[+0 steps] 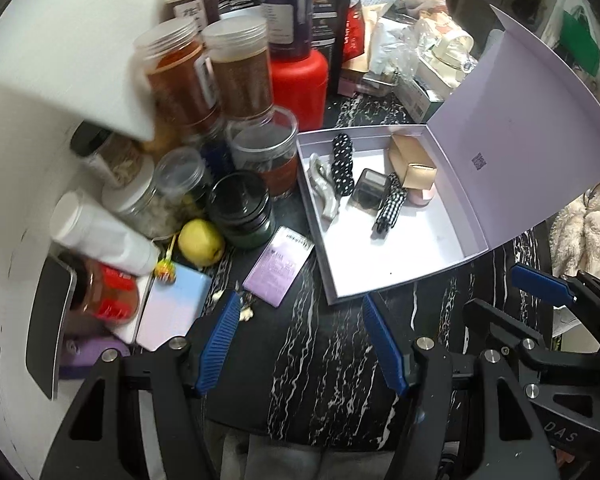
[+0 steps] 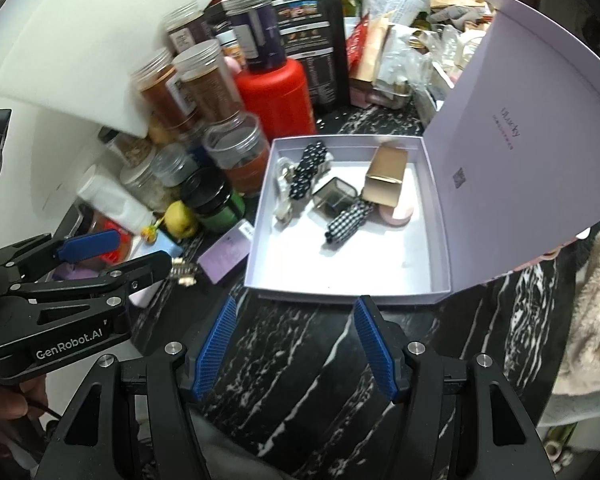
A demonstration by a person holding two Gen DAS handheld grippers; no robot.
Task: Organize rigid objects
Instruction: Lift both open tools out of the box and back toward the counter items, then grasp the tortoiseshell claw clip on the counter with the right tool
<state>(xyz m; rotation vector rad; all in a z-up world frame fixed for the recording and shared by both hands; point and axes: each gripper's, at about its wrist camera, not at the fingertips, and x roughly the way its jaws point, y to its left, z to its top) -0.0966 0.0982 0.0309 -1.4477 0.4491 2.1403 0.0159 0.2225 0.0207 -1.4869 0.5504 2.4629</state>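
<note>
A pale lilac box [image 1: 400,256] [image 2: 340,280] lies open on the black marble counter, its lid [image 1: 512,160] [image 2: 520,168] tilted up at the right. Inside lie a silver hair clip [image 1: 324,188], a dotted black clip [image 1: 343,164] [image 2: 306,172], a dark square case [image 1: 369,191] [image 2: 334,196], a checked clip [image 1: 390,208] [image 2: 346,222], a tan carton [image 1: 414,164] [image 2: 386,178] and a pink round compact [image 2: 398,214]. My left gripper [image 1: 300,344] is open and empty, near the box's front corner. My right gripper [image 2: 296,344] is open and empty, in front of the box.
Left of the box stand several jars [image 1: 240,76], a red bottle [image 1: 298,88] [image 2: 276,92], a dark green jar [image 1: 242,210], a yellow fruit [image 1: 201,242] and a purple card [image 1: 280,266] [image 2: 224,258]. A small trinket [image 2: 184,272] lies by the left gripper's fingers. Bags and papers crowd the back.
</note>
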